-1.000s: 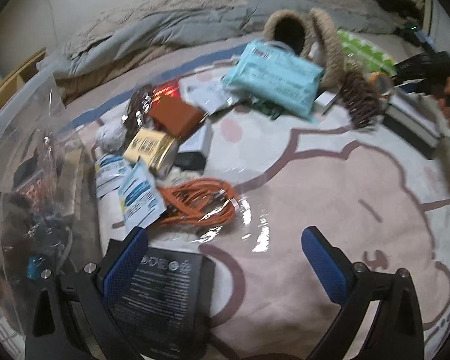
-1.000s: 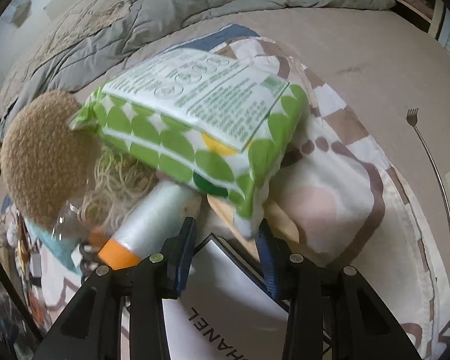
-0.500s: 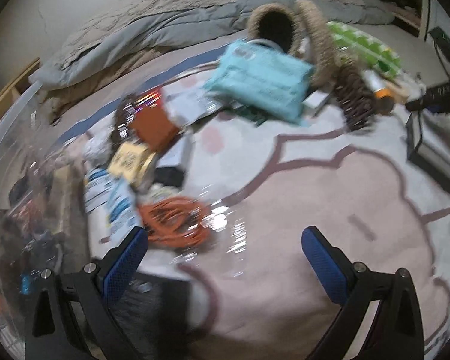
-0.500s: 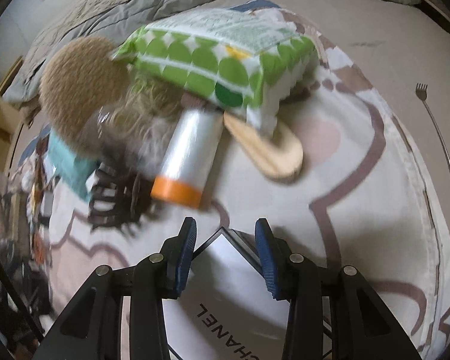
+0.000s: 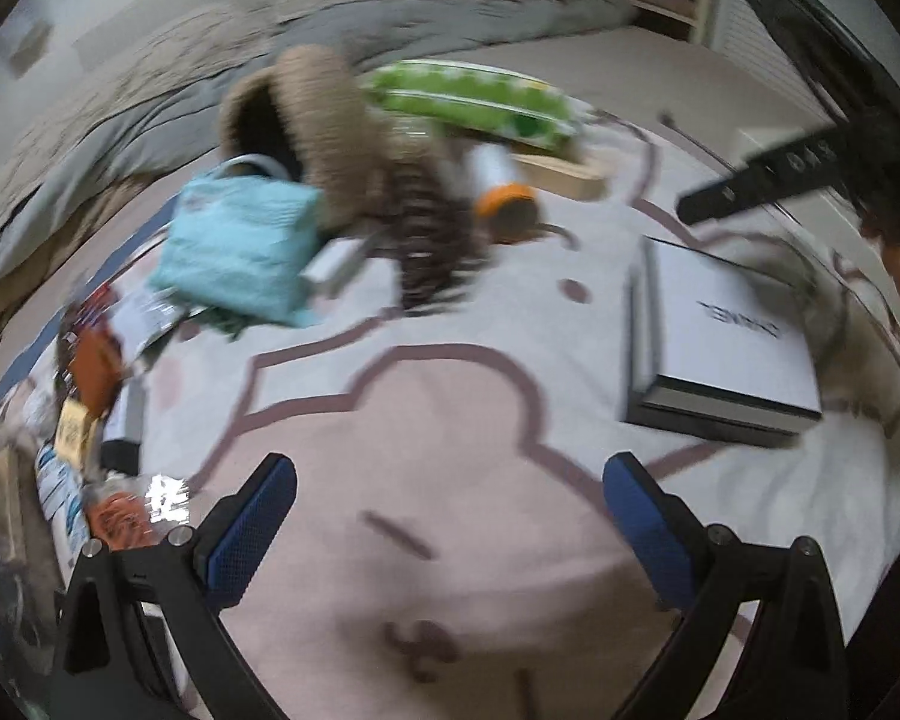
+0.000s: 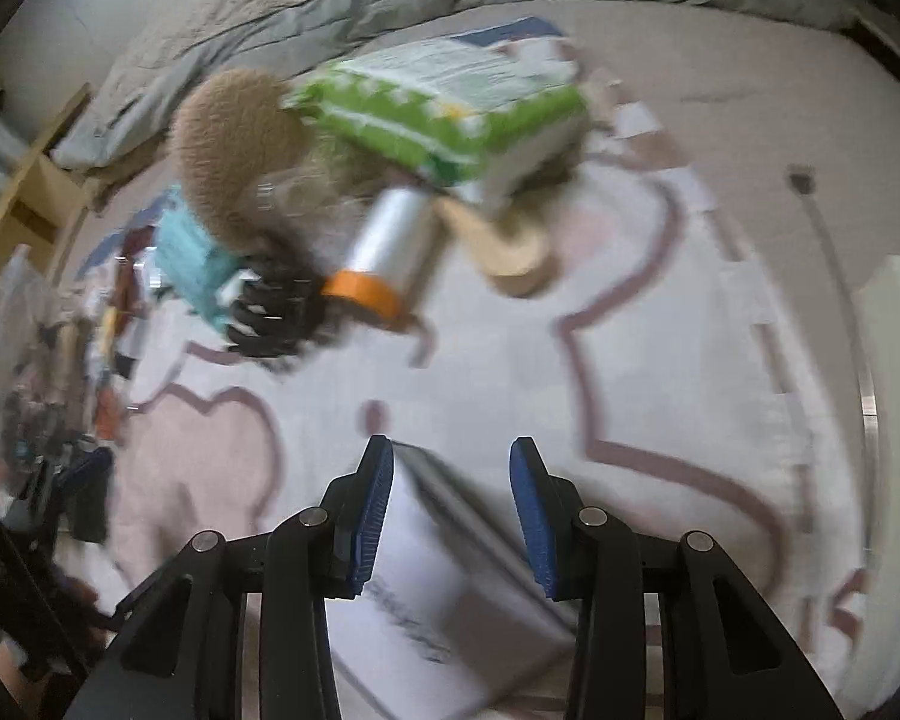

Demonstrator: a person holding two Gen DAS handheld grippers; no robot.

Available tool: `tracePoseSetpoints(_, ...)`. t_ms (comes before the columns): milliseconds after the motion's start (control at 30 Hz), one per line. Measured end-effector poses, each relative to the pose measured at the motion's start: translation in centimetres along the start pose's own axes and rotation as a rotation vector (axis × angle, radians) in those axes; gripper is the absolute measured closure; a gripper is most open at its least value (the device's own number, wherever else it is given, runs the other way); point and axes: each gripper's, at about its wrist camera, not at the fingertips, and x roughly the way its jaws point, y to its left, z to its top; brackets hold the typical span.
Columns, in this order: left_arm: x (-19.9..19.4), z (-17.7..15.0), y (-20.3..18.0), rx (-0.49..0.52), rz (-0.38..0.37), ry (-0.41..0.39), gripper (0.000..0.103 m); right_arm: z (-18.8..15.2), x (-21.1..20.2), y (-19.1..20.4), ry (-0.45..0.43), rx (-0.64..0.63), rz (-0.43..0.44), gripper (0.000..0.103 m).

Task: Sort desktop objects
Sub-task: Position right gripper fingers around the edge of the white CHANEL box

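Left tongs [image 5: 450,465]: spread wide, nothing held, over bare patterned mat [image 5: 450,408]. Right tongs [image 6: 451,447]: part-spread, nothing clamped, white box [image 6: 426,570] lying on mat just beneath.

Step judged: between picks, next object being chosen. Next move: tongs to be lowered over one item and clenched on it.

Clear bin [image 5: 6,540] at left edge: contents blurred, not identifiable. Further off, teal bag [image 5: 234,246], orange-capped tube [image 5: 498,180], green pack [image 5: 474,99]: unsorted. Bag contents hidden.
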Motion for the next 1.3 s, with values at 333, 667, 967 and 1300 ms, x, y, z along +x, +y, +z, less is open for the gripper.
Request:
tracePoseSetpoints(333, 1.4, -0.4, -4.0, 0.073, -0.023, 0.045, 0.000, -2.4, 1.6, -3.6, 0.128, -0.042, -0.147, 0.062)
tracePoseSetpoints(667, 1.2, -1.5, -2.4, 0.050, 0.014, 0.060, 0.000, -3.1, 1.9, -1.2, 0.165, -0.106, -0.142, 0.063)
tracePoseSetpoints(967, 0.9, -2.1, -1.4, 0.011, 0.007, 0.075, 0.000, -4.7, 2.3, 1.7, 0.233, -0.199, -0.078, 0.063)
tracePoseSetpoints(1300, -0.5, -3.9, 1.7, -0.025, 0.085, 0.075, 0.000, -6.1, 2.8, 5.8, 0.266, -0.278, -0.032, 0.063)
